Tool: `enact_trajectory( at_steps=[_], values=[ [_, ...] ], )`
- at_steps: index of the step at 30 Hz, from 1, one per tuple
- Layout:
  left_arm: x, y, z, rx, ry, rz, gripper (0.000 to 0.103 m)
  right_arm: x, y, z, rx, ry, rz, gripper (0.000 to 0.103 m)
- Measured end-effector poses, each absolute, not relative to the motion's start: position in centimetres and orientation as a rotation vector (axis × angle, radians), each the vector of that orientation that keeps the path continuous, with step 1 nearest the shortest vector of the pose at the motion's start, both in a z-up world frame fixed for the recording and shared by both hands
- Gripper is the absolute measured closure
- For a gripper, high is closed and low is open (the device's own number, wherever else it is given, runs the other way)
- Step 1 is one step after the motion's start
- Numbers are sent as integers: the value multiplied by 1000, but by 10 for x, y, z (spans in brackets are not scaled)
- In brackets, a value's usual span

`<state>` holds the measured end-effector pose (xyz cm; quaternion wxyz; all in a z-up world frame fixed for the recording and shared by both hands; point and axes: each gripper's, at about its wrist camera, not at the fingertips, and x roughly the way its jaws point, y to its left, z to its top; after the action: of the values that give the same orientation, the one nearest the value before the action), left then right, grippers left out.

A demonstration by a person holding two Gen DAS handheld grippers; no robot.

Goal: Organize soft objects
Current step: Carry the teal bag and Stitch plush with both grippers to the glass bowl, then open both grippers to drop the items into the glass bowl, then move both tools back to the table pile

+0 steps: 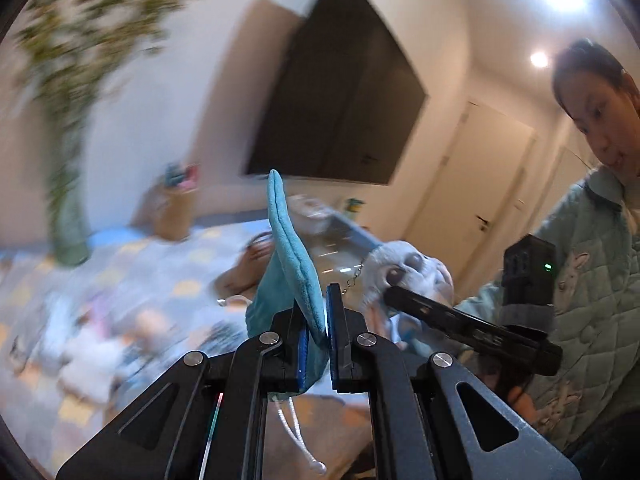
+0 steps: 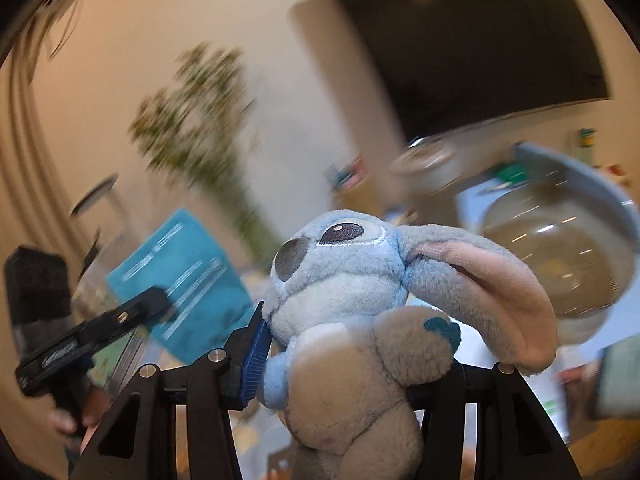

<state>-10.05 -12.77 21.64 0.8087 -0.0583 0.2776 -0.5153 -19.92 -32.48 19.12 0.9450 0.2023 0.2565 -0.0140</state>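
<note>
Blurring behind the left wrist view: cream walls, a dark wall-mounted screen [image 1: 340, 92], a patterned bedcover [image 1: 132, 276]. Pinching a teal plush drawstring pouch [image 1: 288, 256] by its lower edge between the pressed-together jaws of the left gripper [image 1: 318, 344], the pouch standing upright above the pads, white cords dangling beneath. Showing at right the right gripper [image 1: 390, 294], carrying the toy.

Turning to the right wrist view: the same pale wall, blurred greenery [image 2: 200, 120], a clear domed container with a grey-blue rim [image 2: 560, 248]. Clamping a grey-blue plush toy with big eyes and long pink-lined ears [image 2: 352, 300] around its body in the right gripper [image 2: 340, 364], jaws part-spread on it.

Judging the step as carrying both: keeping grips firm, moving steadily, watching the cords for snags.

Reading no brand; white marks on the pouch too smeared to make out.
</note>
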Motion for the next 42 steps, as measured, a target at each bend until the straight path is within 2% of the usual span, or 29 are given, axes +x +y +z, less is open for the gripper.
enact_trajectory(
  at_steps=[7, 17, 18, 19, 21, 26, 29, 32, 34, 42],
  values=[
    [-103, -250, 251, -92, 596, -1286, 98, -212, -425, 222, 505, 390, -353, 51],
    [-86, -406, 211, 111, 630, -1264, 96, -165, -551, 168, 707, 545, -567, 49],
    [-84, -419, 202, 156, 622, -1231, 89, -160, -561, 160, 730, 569, -568, 43],
    [-81, -425, 195, 184, 628, -1202, 75, -159, -570, 152, 756, 587, -560, 34],
    [-78, -435, 178, 206, 681, -1210, 68, -163, -579, 135, 804, 628, -548, 33],
    [-86, -425, 166, 214, 726, -1232, 68, -185, -567, 122, 828, 677, -512, 33],
    [-100, -404, 178, 223, 669, -1224, 65, -195, -547, 132, 792, 677, -475, 33],
    [-113, -370, 197, 191, 616, -1208, 54, -207, -523, 152, 729, 651, -450, 32],
    [-118, -340, 210, 160, 576, -1181, 38, -216, -505, 168, 686, 619, -447, 26],
    [-118, -199, 237, 84, 492, -1016, 26, -229, -424, 218, 533, 538, -324, 17]
  ],
)
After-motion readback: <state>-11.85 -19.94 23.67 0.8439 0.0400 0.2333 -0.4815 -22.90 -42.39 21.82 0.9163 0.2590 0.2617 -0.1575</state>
